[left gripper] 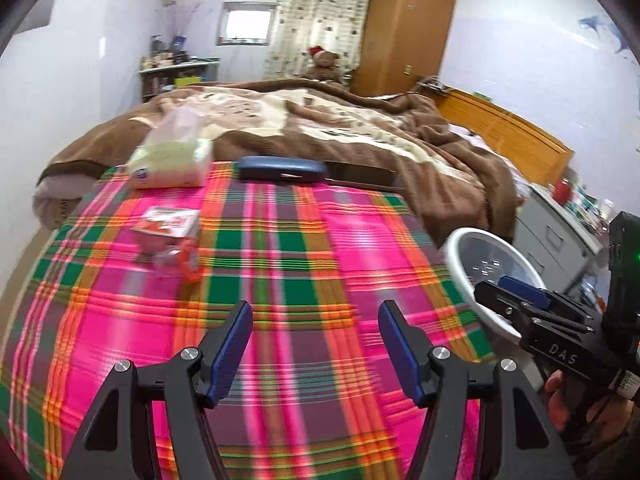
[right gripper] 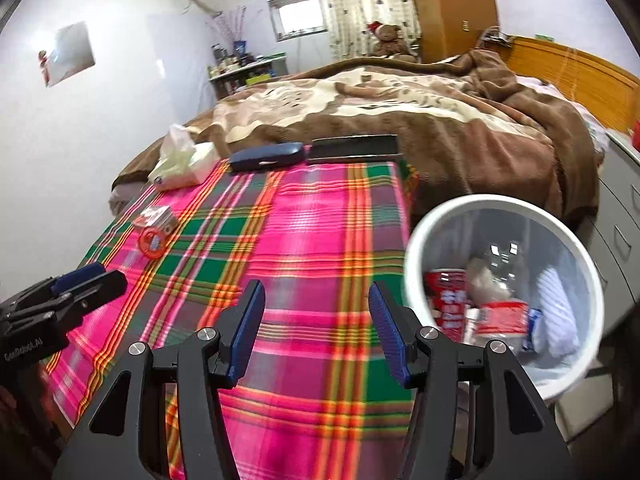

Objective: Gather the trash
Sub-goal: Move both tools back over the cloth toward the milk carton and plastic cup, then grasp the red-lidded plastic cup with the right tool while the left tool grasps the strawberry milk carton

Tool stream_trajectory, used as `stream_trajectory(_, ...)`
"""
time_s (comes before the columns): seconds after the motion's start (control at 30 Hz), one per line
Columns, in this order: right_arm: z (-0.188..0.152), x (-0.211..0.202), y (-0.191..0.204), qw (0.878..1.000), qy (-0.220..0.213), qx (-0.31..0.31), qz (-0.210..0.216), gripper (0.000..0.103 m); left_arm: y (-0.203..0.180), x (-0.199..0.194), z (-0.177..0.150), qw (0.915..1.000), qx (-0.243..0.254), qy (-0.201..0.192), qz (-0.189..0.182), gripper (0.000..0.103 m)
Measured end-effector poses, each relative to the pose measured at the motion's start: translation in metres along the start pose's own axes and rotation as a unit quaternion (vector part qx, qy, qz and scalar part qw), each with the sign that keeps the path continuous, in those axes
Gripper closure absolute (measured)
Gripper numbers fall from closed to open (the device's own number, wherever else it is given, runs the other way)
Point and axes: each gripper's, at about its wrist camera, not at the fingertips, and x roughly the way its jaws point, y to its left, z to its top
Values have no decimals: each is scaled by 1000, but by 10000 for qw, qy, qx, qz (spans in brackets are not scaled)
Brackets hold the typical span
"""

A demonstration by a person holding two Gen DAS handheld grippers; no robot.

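A white trash bin point(right gripper: 412, 264) stands off the right edge of the pink plaid table point(right gripper: 304, 240), with red wrappers and crumpled paper inside; its rim point(left gripper: 456, 264) also shows in the left wrist view. On the table's left part lie a clear red-printed wrapper point(left gripper: 166, 222) and a clear piece with an orange ring point(left gripper: 186, 258), seen too as wrapper point(right gripper: 154, 216) and ring point(right gripper: 151, 243). My left gripper point(left gripper: 314, 320) hovers open above the cloth, nothing between its fingers. My right gripper point(right gripper: 316, 302) is likewise open and empty, just left of the bin.
At the table's far edge sit a tissue pack point(left gripper: 172, 160), a dark blue case point(left gripper: 280, 168) and a flat dark box point(left gripper: 360, 176). Behind is a bed with a brown blanket point(left gripper: 340, 120). A grey drawer cabinet point(left gripper: 556, 236) stands right of the bin.
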Motion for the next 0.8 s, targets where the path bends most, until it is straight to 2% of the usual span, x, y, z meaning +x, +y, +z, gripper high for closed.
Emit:
stream_trajectory(0.33,7,36,51,9981,288,-402,366,48,80,-4,3,9978,-352,6,556,38)
stream_trajectory(0.63,14,70,97,9933,566,-669,759,47,136,6,14,9964,-497,59,688,38)
stream_trajectory(0.8,19,89,124,9896,663,-864,944,47,157,13,21,9969,-386,89,675,38)
